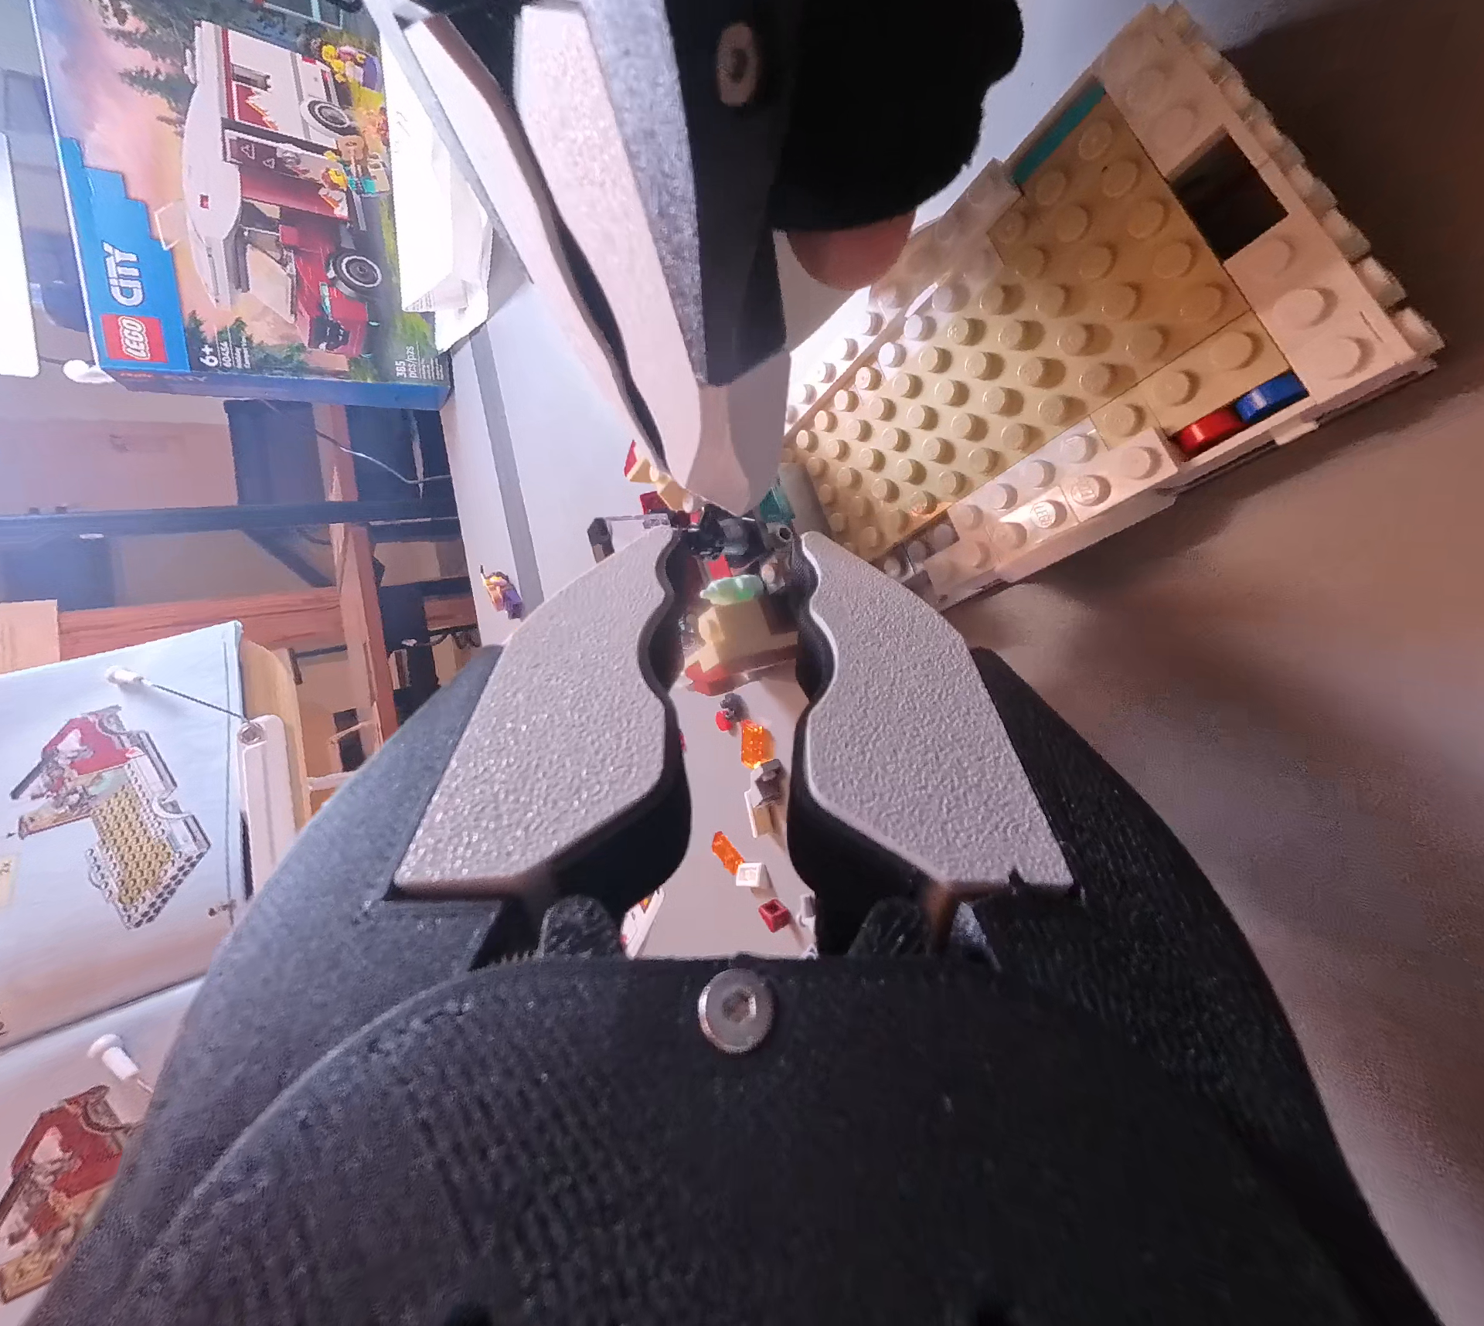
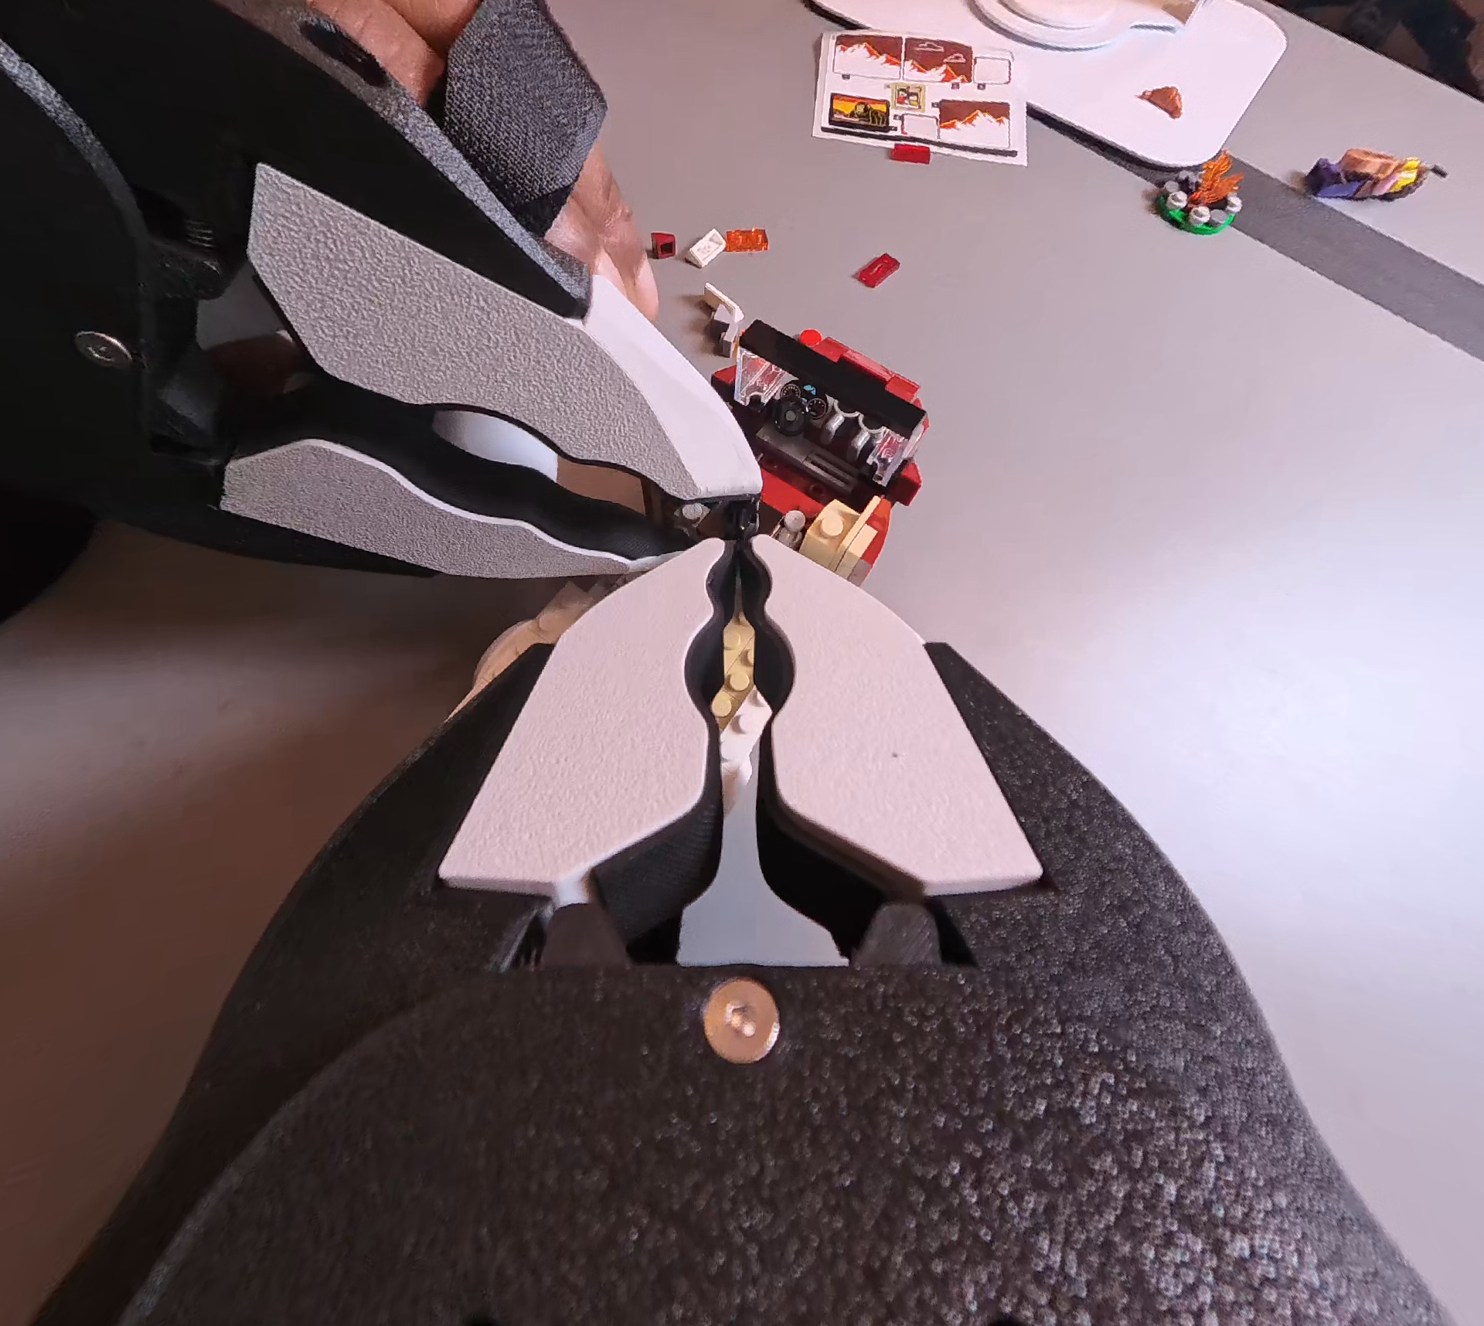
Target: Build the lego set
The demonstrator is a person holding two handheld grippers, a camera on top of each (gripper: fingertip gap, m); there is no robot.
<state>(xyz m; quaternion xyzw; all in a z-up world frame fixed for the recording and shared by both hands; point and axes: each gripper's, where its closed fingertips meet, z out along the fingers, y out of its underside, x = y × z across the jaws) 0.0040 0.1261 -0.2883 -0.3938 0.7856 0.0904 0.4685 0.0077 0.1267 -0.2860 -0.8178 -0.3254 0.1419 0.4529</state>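
Both grippers, left point(image 2: 743, 513) and right point(image 2: 743, 549), pinch one small dark piece point(image 2: 740, 525) above the grey bench point(image 2: 1164, 645), beside a red truck point(image 2: 827, 420).

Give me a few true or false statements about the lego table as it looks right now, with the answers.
The right claw is wide open. False: it pinches a small dark piece.
A sticker sheet lies on the table. True.
The red vehicle sits on the white stand. False: it sits on the table.
The left claw meets the right claw tip to tip. True.
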